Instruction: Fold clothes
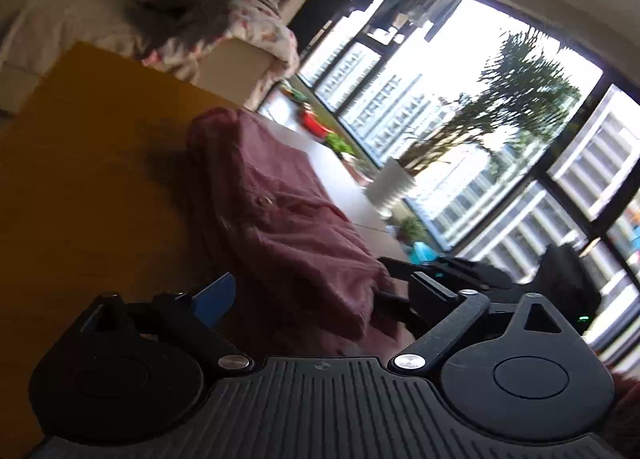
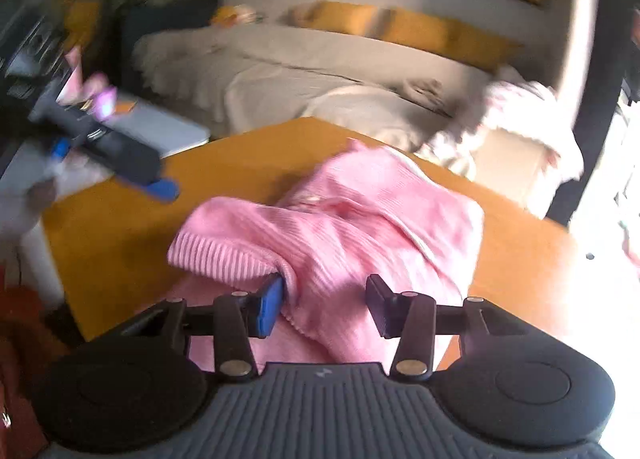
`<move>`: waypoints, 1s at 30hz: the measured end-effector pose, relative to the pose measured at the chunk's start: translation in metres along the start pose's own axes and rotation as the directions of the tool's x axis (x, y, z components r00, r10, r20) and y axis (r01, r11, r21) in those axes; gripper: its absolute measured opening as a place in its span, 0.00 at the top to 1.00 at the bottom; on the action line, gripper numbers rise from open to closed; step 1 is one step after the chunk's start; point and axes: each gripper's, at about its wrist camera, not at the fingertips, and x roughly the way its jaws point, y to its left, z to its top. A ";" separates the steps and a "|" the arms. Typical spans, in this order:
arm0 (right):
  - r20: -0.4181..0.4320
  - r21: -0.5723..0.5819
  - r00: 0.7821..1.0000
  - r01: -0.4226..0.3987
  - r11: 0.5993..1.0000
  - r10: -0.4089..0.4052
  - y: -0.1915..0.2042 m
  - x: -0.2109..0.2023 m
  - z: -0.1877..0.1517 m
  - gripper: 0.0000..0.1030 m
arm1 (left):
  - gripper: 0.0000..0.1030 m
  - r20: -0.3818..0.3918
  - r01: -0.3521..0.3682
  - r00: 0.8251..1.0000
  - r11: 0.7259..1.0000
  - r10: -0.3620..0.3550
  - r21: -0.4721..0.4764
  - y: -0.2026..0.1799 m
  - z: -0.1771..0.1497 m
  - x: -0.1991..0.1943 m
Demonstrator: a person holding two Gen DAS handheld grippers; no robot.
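A pink ribbed sweater [image 2: 360, 219] lies bunched on an orange table [image 2: 120, 219]. My right gripper [image 2: 325, 305] is at its near edge with a fold of knit filling the gap between the blue pad [image 2: 270, 307] and the black finger [image 2: 380, 305]; a ribbed cuff rises over the blue pad. In the left wrist view the sweater [image 1: 280, 211] looks dark pink, and the right gripper [image 1: 394, 283] bites its near corner. My left gripper [image 1: 320, 295] stands wide open, holding nothing. From the right wrist it shows as the left gripper [image 2: 114, 169] above the table's left corner, apart from the cloth.
A bed with a beige cover [image 2: 300, 71] runs behind the table, with a floral blanket [image 1: 248, 19] at its corner. A large window [image 1: 500, 179] and a white plant pot [image 1: 390, 183] lie past the table's far side. A grey flat object [image 2: 168, 127] sits at the left.
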 end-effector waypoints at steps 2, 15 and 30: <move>0.001 0.007 1.000 0.030 1.000 -0.030 -0.005 0.000 -0.006 0.56 | 0.15 -0.032 0.101 0.994 0.986 -0.106 -0.134 0.016 -0.004 0.013; 0.027 0.214 0.999 -0.041 0.976 0.036 -0.025 -0.014 -0.023 0.53 | 0.13 -0.083 0.184 0.972 0.932 -0.219 -0.311 0.024 -0.003 0.075; 0.157 -0.483 0.967 0.254 0.838 -0.203 0.061 0.033 -0.018 0.41 | 0.49 -0.038 0.202 0.975 0.946 -0.219 -0.253 0.009 0.043 0.078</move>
